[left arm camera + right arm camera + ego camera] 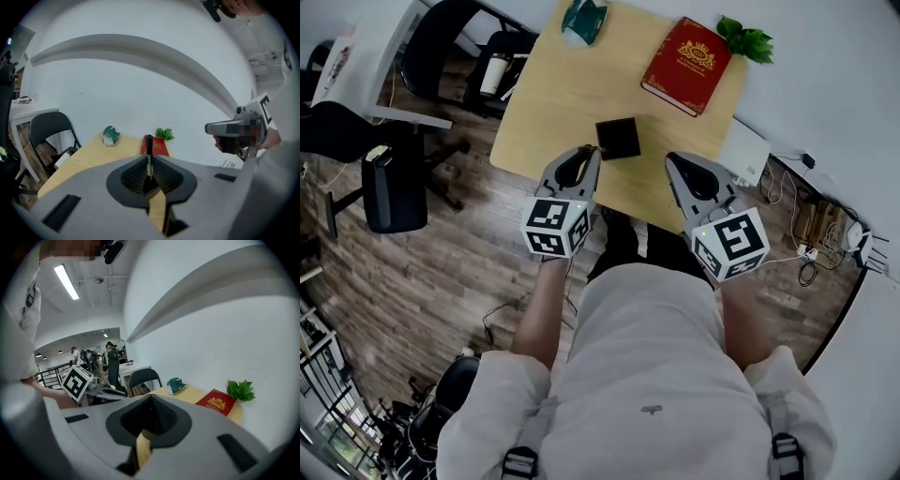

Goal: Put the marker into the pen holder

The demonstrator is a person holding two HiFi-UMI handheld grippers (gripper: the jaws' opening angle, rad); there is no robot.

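Observation:
The black square pen holder (617, 138) stands near the front edge of the wooden table (553, 94). My left gripper (587, 156) hovers just left of the holder and is shut on a black marker (149, 151). In the left gripper view the marker stands upright between the ribbed pads, its cap pointing away. My right gripper (675, 163) hangs to the right of the holder, off the table's front edge. Its jaws are shut with nothing between them (151, 414). Neither gripper view shows the holder.
A red book (686, 64) and a green plant (746, 39) lie at the table's far right, and a teal object (584, 21) sits at the far edge. Black chairs (394, 187) stand left of the table. A white box (743, 150) sits right of it.

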